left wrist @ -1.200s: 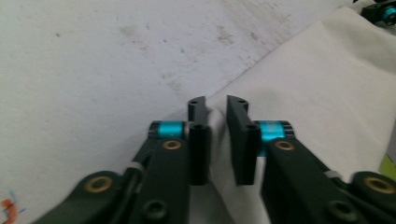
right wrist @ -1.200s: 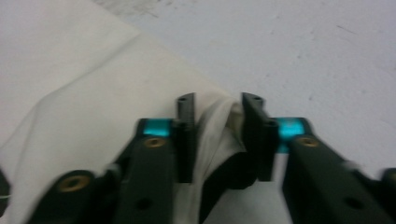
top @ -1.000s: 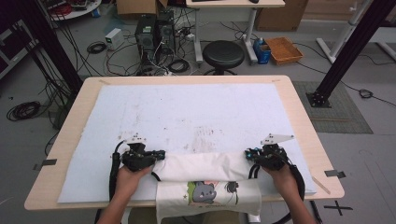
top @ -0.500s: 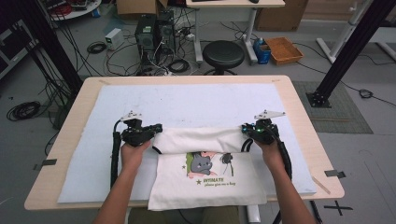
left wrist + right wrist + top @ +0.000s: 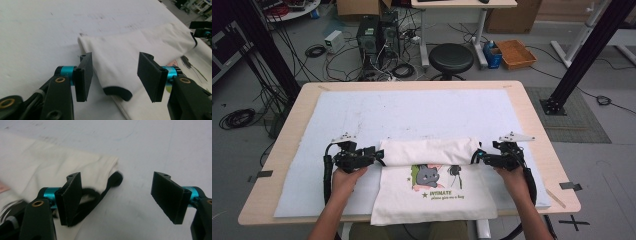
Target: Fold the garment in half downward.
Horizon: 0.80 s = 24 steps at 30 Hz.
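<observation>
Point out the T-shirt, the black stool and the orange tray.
T-shirt [image 5: 432,151]: high view, on the folded-over top part.
Black stool [image 5: 452,57]: high view, middle of the round seat.
Orange tray [image 5: 516,53]: high view, on its inner floor.

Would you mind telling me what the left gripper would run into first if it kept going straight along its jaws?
The left gripper, jaws open, points at the folded white T-shirt. It would most likely meet the shirt's dark-trimmed edge lying between the jaws first, though the height above the cloth is unclear.
</observation>
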### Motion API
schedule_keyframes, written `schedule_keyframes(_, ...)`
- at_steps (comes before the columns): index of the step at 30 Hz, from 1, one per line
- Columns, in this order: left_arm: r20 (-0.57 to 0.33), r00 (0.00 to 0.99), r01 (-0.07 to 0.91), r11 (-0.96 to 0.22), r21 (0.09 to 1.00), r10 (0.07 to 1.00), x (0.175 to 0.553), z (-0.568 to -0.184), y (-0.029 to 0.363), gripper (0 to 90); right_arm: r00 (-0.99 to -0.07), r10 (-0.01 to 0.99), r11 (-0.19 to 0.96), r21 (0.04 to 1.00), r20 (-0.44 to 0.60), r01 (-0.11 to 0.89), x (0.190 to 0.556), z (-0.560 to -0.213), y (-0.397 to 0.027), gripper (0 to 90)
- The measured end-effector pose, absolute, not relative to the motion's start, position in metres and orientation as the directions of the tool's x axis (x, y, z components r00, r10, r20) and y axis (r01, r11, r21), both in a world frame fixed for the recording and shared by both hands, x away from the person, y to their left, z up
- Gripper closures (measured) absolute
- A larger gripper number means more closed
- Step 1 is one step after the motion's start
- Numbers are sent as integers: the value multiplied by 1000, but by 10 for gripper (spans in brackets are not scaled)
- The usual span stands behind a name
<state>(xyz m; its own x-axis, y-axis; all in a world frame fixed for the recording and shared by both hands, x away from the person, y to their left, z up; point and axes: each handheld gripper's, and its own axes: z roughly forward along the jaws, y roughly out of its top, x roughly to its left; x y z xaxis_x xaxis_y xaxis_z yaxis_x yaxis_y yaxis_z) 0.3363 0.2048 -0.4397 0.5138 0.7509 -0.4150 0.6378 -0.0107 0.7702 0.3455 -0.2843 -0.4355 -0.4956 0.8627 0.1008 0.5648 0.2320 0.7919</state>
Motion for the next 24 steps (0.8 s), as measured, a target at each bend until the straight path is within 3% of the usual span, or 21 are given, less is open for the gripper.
schedule_keyframes(3,-403,511,668,-57,742,759,333,-447,198,513,-528,841,253,778,118,575,341,-439,-280,399)
schedule_keyframes(10,-380,515,662,-74,746,768,327,-451,194,810,-553,828,279,794,86,540,341,-434,-258,525)
schedule_keyframes(14,-371,526,634,-62,771,766,323,-447,195,832,-571,820,354,750,38,558,346,-438,-248,804)
schedule_keyframes(20,-389,582,556,0,831,714,308,-437,204,832,-583,813,376,782,-20,497,333,-433,-252,838)
schedule_keyframes(24,-400,620,524,23,852,675,293,-434,209,832,-622,782,325,828,35,456,318,-424,-266,838)
